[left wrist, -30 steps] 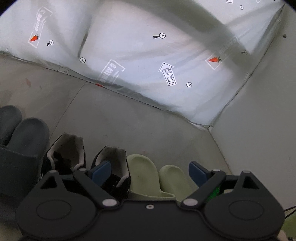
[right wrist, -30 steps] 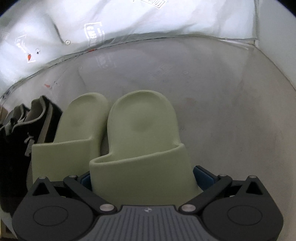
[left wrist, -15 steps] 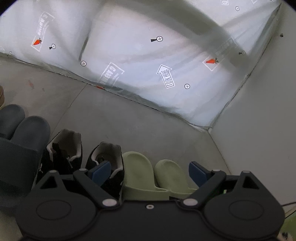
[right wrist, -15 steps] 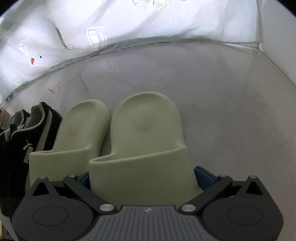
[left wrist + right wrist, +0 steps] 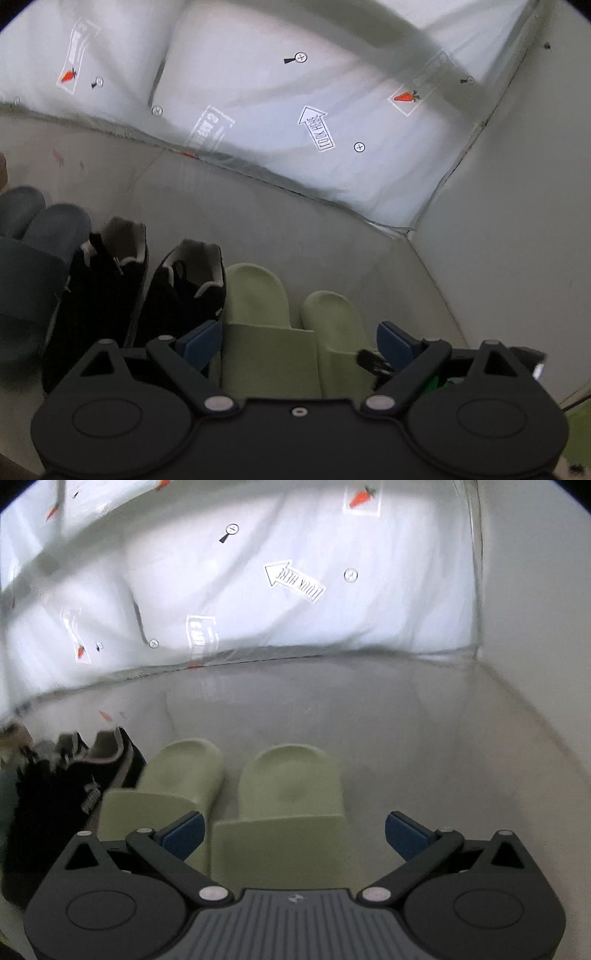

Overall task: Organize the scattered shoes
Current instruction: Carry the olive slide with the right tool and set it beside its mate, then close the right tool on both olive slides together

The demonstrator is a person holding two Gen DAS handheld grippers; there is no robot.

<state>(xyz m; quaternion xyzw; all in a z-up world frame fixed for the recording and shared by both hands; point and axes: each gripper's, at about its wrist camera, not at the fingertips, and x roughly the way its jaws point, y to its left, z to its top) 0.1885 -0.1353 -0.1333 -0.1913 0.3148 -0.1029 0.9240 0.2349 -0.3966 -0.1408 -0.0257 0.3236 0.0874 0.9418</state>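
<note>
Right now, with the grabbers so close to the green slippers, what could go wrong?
1. The right gripper has its jaws open around the right green slipper. Pulling back crooked, a jaw might drag it out of line.
2. The left green slipper sits right against the black sneaker, so a bump could probably shove both.
3. The left gripper hovers open over the slippers, near the right gripper; the two might knock together.

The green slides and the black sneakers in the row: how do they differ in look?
The green slides are open-backed, smooth, pale green, with one broad strap; the black sneakers are closed, dark, with light lining at the collar. The slides sit low; the sneakers stand taller. Both pairs stand side by side on the grey floor, facing the same way.
</note>
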